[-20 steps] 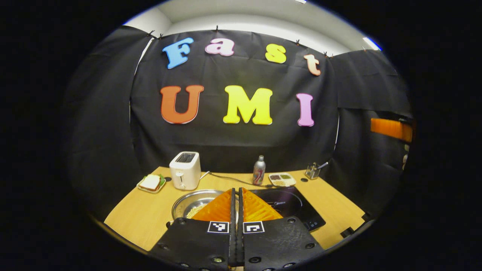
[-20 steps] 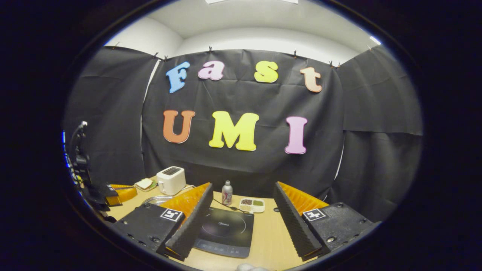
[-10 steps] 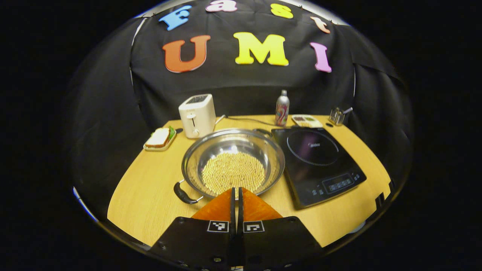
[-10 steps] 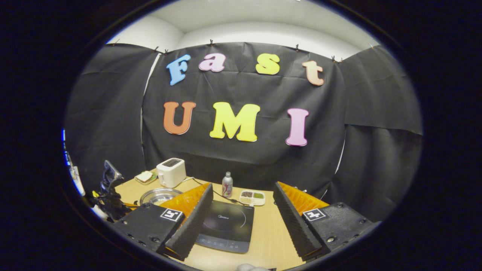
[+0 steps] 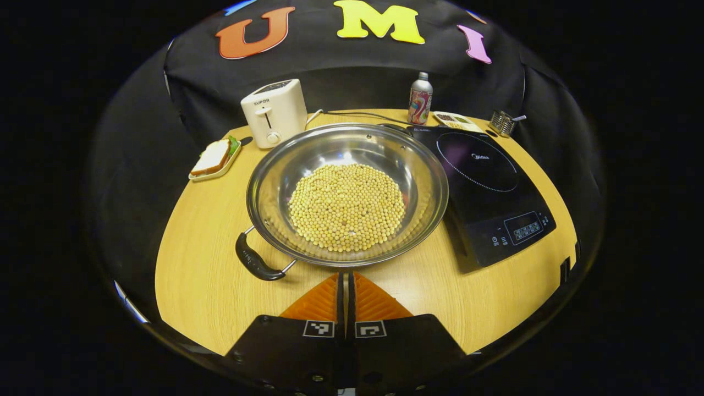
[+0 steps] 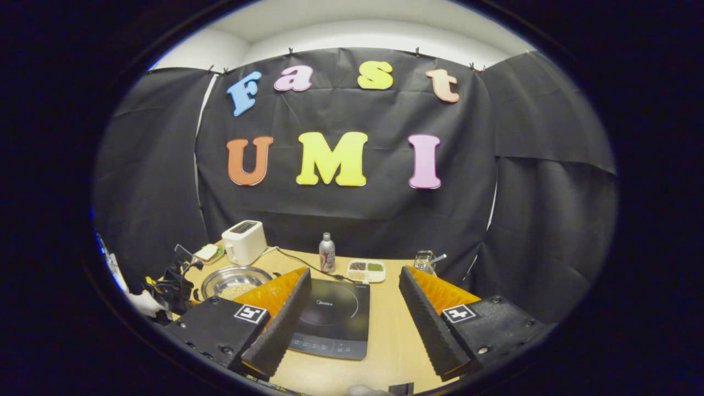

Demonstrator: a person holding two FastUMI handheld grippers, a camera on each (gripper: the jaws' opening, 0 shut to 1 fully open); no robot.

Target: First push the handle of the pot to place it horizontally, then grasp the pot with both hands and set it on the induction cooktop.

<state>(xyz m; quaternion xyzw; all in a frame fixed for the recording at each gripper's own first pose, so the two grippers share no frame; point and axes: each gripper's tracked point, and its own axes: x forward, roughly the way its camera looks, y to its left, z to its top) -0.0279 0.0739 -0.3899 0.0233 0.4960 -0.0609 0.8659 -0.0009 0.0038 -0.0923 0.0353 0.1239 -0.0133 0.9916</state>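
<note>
Two grippers hang over the worktop. Left gripper (image 5: 346,286): jaws pressed together, empty, above the near edge just short of the pot (image 5: 347,193). Right gripper (image 6: 352,308): jaws wide apart, empty, over the cooktop (image 6: 333,316). The pot, holding pale beans (image 5: 346,206), sits mid-worktop, touching the cooktop's left side. Its near handle (image 5: 254,263) points toward the near-left corner, so the push step seems not yet done. Next, the closed left jaws likely nudge that handle until it lies level with the near edge.
</note>
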